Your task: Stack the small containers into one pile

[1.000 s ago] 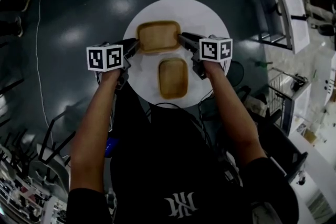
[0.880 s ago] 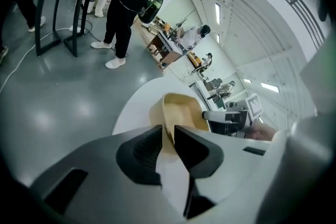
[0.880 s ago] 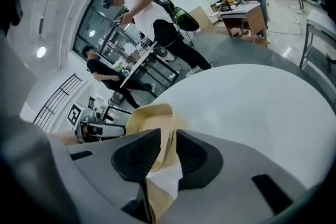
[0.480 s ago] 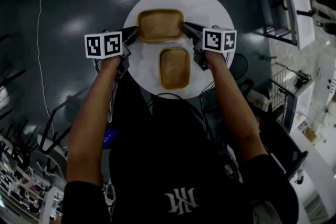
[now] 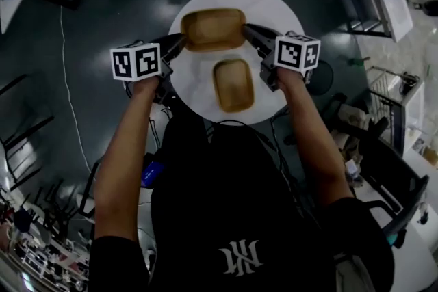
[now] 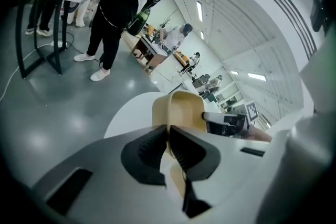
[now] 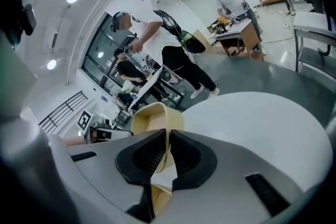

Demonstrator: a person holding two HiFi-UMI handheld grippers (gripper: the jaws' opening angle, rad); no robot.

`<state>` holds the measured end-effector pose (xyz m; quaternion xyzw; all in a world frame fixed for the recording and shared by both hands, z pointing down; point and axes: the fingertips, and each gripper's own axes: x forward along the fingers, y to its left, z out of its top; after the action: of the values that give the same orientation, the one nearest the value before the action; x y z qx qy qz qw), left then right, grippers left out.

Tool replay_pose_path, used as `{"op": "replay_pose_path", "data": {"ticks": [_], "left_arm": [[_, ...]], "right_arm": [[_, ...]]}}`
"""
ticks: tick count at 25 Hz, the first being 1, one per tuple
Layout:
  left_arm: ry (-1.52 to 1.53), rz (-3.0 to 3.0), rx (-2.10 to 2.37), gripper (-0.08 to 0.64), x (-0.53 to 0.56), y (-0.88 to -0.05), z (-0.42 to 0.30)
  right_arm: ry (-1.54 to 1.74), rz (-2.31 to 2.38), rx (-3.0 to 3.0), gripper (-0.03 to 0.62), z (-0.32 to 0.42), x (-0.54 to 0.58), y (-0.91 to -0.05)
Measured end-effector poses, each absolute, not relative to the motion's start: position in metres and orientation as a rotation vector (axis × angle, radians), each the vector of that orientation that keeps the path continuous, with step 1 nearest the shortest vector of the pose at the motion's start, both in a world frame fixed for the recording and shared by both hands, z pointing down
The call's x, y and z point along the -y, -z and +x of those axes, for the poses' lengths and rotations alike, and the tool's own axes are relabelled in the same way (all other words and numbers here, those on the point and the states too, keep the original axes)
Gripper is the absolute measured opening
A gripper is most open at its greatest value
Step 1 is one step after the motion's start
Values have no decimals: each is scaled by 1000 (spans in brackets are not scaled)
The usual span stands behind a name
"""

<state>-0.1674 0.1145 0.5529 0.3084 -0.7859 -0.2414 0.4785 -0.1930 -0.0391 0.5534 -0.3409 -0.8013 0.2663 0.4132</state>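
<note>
In the head view, both bare forearms are stretched forward from the body, nearly parallel, over a round white table [image 5: 194, 89]. The left gripper [image 5: 179, 42] is held at the left short end of the larger container [image 5: 213, 29], and the right gripper [image 5: 250, 31] at its right short end. Both are angled inward toward each other. The larger container is seen on the far half of the table. The smaller container [image 5: 233, 84] lies nearer the body, between the two wrists and just apart from the larger one. Whether the larger container's base touches the table cannot be told.

In the left gripper view, the dark fingers [image 6: 149, 152] of the left gripper [image 6: 168, 147] are pinched on the thin end wall of the larger container [image 6: 181, 110], one pad on each side. Across the container, the right gripper [image 6: 209, 118] is seen at the opposite end. The white table [image 6: 131, 113] lies below it. A person [image 6: 121, 2] stands on the grey floor [image 6: 47, 113] behind.

In the right gripper view, the fingers [image 7: 189, 157] of the right gripper [image 7: 168, 152] are likewise clamped on the end wall of the larger container [image 7: 155, 113]. The left gripper [image 7: 123, 132] is seen beyond it at the far end. The table [image 7: 262, 118] spreads to the right.
</note>
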Motion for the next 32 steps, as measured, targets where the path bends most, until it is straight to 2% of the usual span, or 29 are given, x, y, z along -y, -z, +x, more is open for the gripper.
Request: {"op": "replay_pose_path", "data": {"ticks": [8, 16, 32], "left_arm": [[447, 1037, 1931, 25, -100, -483, -202], [350, 1365, 1774, 25, -75, -452, -217], [67, 1792, 1392, 25, -54, -422, -192]], "right_arm": [[-753, -735, 2177, 52, -183, 58, -495], [-804, -445, 2339, 52, -158, 72, -458], [-1018, 73, 2567, 52, -69, 45, -427]]}}
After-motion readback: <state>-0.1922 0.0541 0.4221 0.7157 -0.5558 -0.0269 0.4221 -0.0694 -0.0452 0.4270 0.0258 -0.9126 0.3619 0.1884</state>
